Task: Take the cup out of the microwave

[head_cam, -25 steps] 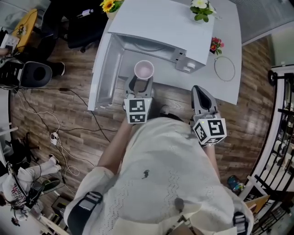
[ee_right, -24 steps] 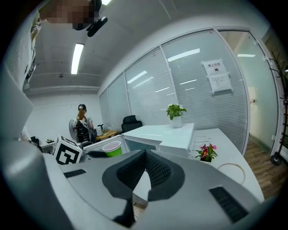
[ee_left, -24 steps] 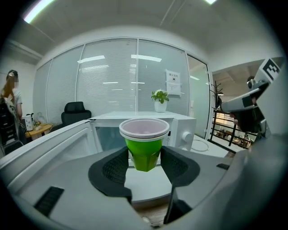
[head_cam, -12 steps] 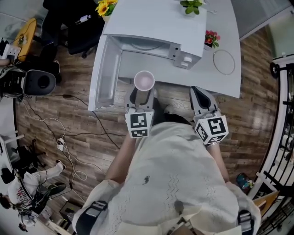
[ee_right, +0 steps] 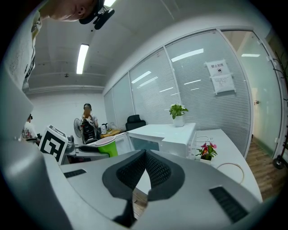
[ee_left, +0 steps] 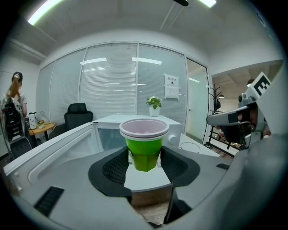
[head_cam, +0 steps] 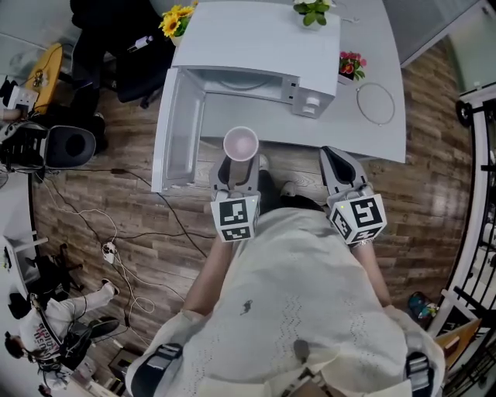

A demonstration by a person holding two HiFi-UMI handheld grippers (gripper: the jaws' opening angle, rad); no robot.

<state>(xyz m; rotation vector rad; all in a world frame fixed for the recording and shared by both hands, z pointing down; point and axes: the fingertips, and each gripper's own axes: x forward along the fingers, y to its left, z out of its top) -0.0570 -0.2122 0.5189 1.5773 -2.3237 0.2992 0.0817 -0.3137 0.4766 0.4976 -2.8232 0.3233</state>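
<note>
A green cup (head_cam: 241, 144) with a pale pink inside is upright between the jaws of my left gripper (head_cam: 239, 159), which is shut on its lower body. In the left gripper view the cup (ee_left: 144, 152) is pinched by both black pads of that gripper (ee_left: 145, 161). It hangs over the table's front edge, outside the white microwave (head_cam: 256, 46), whose door (head_cam: 174, 132) stands open to the left. My right gripper (head_cam: 335, 155) is to the right of the cup. In its own view its (ee_right: 145, 155) pads meet with nothing between them, and the cup (ee_right: 107, 146) shows at left.
On the white table (head_cam: 387, 132) are a potted plant (head_cam: 312, 11), a small pot of red flowers (head_cam: 350, 63) and a thin white ring (head_cam: 376, 103). Sunflowers (head_cam: 174, 22) stand at the back left. Cables (head_cam: 116, 233) lie on the wooden floor, left of me.
My left gripper has drawn the cup back from the microwave's opening towards me, to the table's front edge. The right gripper has shifted only a little.
</note>
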